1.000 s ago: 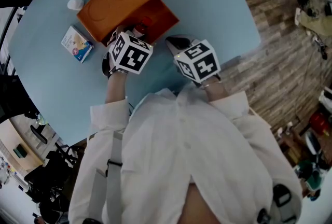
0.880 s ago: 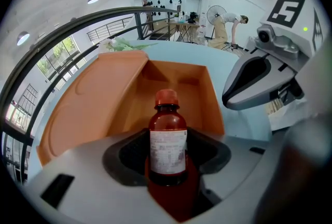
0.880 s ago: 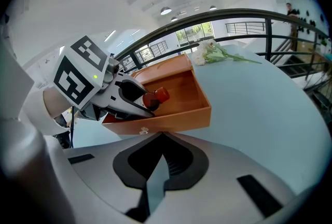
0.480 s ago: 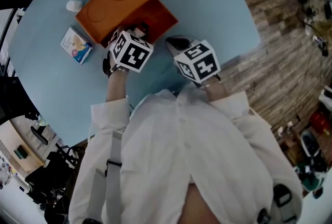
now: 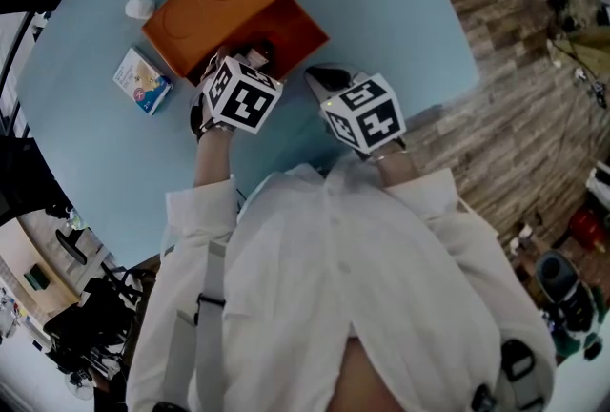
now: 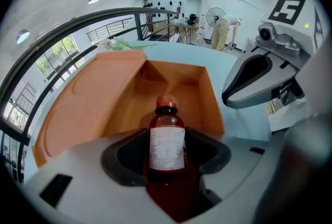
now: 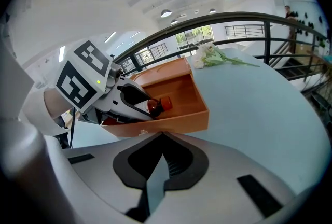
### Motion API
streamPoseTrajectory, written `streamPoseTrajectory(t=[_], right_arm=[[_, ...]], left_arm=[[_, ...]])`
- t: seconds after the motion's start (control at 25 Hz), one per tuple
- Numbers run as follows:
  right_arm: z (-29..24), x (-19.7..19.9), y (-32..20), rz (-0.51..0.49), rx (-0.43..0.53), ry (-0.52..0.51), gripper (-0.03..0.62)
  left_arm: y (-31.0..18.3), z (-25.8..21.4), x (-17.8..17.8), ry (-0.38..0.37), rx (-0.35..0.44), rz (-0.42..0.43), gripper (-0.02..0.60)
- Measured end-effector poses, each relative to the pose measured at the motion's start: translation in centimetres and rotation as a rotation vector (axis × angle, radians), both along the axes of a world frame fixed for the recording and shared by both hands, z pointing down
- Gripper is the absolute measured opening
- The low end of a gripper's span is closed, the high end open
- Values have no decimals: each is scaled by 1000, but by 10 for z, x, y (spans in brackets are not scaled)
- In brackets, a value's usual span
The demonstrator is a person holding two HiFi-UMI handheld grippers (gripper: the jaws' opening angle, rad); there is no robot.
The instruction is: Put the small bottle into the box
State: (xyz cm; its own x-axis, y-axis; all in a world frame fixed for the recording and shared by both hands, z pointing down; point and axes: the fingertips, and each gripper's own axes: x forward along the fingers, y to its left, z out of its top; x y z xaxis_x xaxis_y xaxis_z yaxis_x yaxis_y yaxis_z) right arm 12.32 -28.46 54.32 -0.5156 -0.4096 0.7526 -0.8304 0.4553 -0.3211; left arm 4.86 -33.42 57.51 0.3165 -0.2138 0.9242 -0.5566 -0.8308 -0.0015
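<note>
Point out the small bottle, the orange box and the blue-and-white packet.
small bottle (image 6: pixel 167 145): left gripper view, its white label.
orange box (image 6: pixel 213 101): left gripper view, its right wall.
blue-and-white packet (image 5: pixel 143 81): head view, its top face.

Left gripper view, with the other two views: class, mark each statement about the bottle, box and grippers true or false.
1. The left gripper is shut on the brown glass bottle with a red cap. True.
2. The orange box has its lid closed. False: the lid is swung open.
3. The right gripper grips the box's wall. False: its jaws are together and empty, short of the box.
4. A blue-and-white carton lies on the light blue table, outside the box. True.
</note>
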Motion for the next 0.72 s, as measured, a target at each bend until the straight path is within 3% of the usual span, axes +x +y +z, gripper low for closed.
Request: streamPoseTrajectory(t=[0.72], right_arm=[[-15, -3, 10, -5, 39, -5, 3]], left_arm=[[12, -26, -8, -1, 54, 14, 219]])
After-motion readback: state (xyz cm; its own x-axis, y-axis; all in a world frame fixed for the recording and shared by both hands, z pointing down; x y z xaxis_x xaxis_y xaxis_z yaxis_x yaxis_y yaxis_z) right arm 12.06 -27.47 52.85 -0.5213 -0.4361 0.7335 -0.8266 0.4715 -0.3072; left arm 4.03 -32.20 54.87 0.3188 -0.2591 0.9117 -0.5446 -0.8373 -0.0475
